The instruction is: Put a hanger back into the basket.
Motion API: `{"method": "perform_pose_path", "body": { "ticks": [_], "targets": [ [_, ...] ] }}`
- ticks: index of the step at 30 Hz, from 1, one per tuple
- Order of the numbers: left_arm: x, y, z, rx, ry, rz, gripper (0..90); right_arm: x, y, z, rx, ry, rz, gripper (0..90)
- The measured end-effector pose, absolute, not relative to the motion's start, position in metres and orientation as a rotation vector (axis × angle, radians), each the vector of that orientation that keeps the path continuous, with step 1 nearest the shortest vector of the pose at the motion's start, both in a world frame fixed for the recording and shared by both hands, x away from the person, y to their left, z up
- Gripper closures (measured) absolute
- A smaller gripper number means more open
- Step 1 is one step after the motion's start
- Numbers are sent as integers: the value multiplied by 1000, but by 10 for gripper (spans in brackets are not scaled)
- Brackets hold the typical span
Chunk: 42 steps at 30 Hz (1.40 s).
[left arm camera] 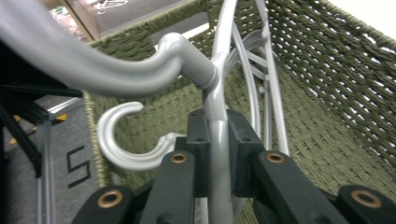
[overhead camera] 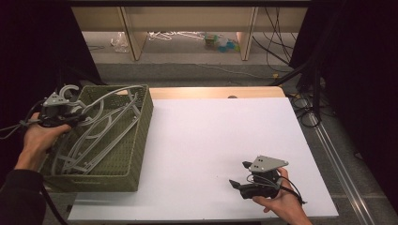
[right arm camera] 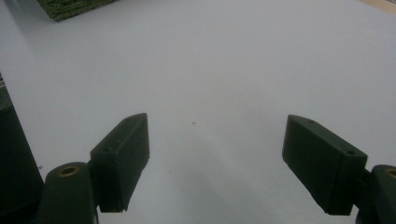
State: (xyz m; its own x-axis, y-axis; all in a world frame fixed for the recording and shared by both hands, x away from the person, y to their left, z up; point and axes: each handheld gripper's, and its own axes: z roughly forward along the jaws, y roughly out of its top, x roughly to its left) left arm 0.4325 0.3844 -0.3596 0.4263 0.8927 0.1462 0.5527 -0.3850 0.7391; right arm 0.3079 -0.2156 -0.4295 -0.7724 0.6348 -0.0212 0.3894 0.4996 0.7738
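White tabletop [overhead camera: 211, 150] right of woven basket [overhead camera: 133, 154]: bare, wide passage. Basket interior crowded: grey hangers [overhead camera: 101, 136] lie crisscrossed, hooks jutting past near-left rim. Left gripper [left arm camera: 219, 140] clamped on hanger neck there. Right gripper [right arm camera: 215, 163] near front-right edge, jaws spread over bare surface.

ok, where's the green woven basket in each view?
High view: green woven basket at left of the table, grey hangers inside.
Left gripper view: its walls surround the frame behind the clamped hanger.
Right gripper view: one corner at top left.
Shared landmark: white tabletop, beside the basket.
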Motion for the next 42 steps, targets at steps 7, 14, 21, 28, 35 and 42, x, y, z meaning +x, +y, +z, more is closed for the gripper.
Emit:
{"method": "perform_pose_path", "body": {
  "ticks": [7, 14, 21, 28, 35, 42],
  "targets": [
    [435, 377, -373, 2120, 1229, 680, 804, 308, -215, -430, 859, 2442, 1144, 241],
    [436, 379, -394, 2132, 1256, 647, 803, 308, -215, -431, 878, 2452, 1143, 242],
    [439, 373, -404, 2134, 1290, 642, 803, 309, -216, -431, 867, 2445, 1142, 242],
    [437, 376, -407, 2093, 1401, 667, 737, 309, -216, -431, 868, 2447, 1143, 242],
    [425, 382, -390, 2026, 1371, 712, 737, 309, -216, -431, 880, 2447, 1146, 242],
    [408, 365, -373, 1907, 1287, 716, 685, 310, -217, -431, 871, 2432, 1147, 242]
  ]
}}
